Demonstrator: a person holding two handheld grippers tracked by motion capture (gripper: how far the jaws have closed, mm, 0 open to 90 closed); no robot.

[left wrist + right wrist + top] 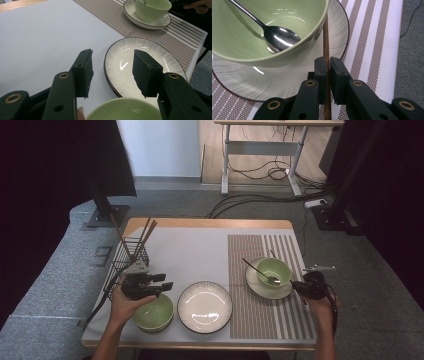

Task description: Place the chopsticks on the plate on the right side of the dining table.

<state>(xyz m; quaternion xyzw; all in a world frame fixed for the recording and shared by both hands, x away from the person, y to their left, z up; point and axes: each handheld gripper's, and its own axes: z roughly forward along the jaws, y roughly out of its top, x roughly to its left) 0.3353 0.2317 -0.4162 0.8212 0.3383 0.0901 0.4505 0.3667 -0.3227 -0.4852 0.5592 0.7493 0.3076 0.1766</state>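
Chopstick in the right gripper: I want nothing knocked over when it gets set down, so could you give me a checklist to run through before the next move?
1. Grip: the right gripper has its jaws shut on the chopstick. Ok.
2. Chopstick's path: it stands right beside the rim of the green bowl, and whether it touches cannot be told.
3. Spoon: it rests inside that bowl, handle leaning out on the far side. Ok.
4. Bowl seating: it sits on its white saucer on the striped mat. Ok.
5. Left gripper: jaws open with nothing between them, above the second green bowl, beside the white plate. Ok.
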